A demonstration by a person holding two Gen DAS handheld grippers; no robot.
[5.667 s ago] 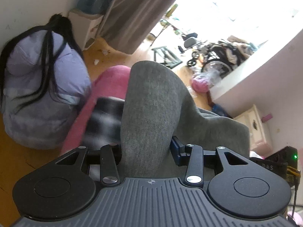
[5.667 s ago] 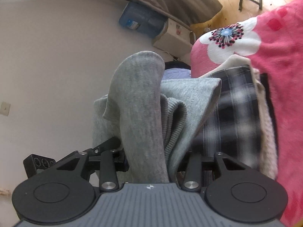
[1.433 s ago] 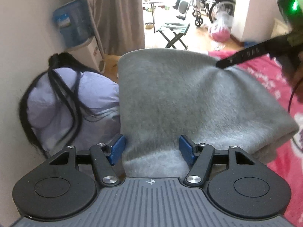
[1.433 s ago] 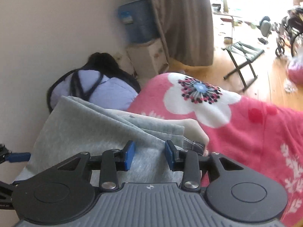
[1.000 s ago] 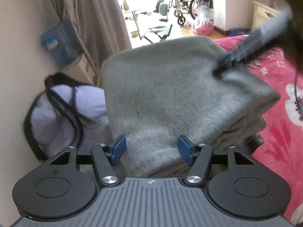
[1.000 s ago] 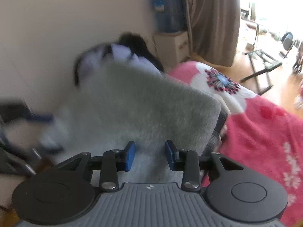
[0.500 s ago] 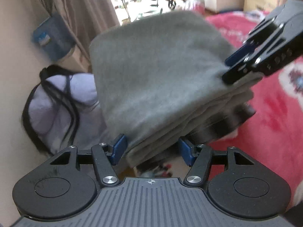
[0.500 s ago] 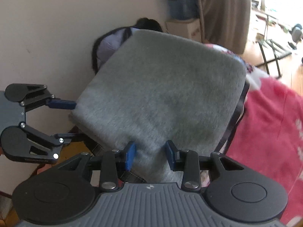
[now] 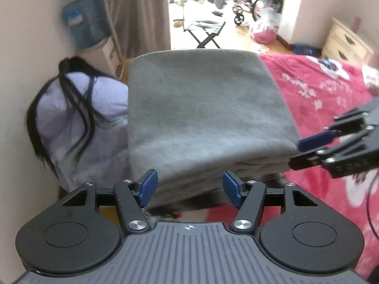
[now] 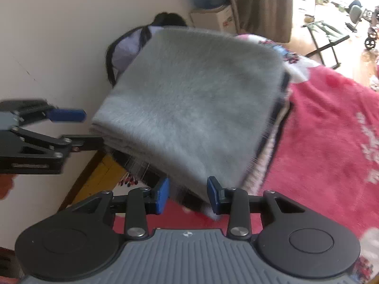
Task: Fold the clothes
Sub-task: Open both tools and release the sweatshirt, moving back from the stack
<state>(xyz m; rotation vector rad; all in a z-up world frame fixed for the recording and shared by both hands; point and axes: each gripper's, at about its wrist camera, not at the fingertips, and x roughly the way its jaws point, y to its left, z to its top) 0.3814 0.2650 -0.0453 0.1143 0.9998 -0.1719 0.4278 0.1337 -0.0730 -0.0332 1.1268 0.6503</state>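
Note:
A folded stack topped by a grey knit garment [image 9: 201, 106] hangs between both grippers, partly past the bed's edge. A dark plaid layer [image 10: 135, 163] shows under the grey garment [image 10: 194, 99]. My left gripper [image 9: 189, 187] is shut on the stack's near edge, which fills the gap between the blue pads. The right wrist view shows the left gripper [image 10: 88, 127] at the stack's left corner, one finger under it. My right gripper [image 10: 187, 194] is shut on the near corner. In the left wrist view the right gripper [image 9: 296, 153] clamps the stack's right edge.
A person with long dark hair and a lilac jacket [image 9: 78, 118] crouches against the wall just left of the stack. A pink floral blanket [image 9: 327, 94] covers the bed on the right. Wooden floor [image 10: 101, 172] shows below the stack. A water dispenser [image 9: 83, 21], curtain and folding stool [image 9: 206, 30] stand beyond.
Both grippers have risen and rolled with the stack held between them. The stack now sits more level, and floor at the bed's edge has come into the right wrist view.

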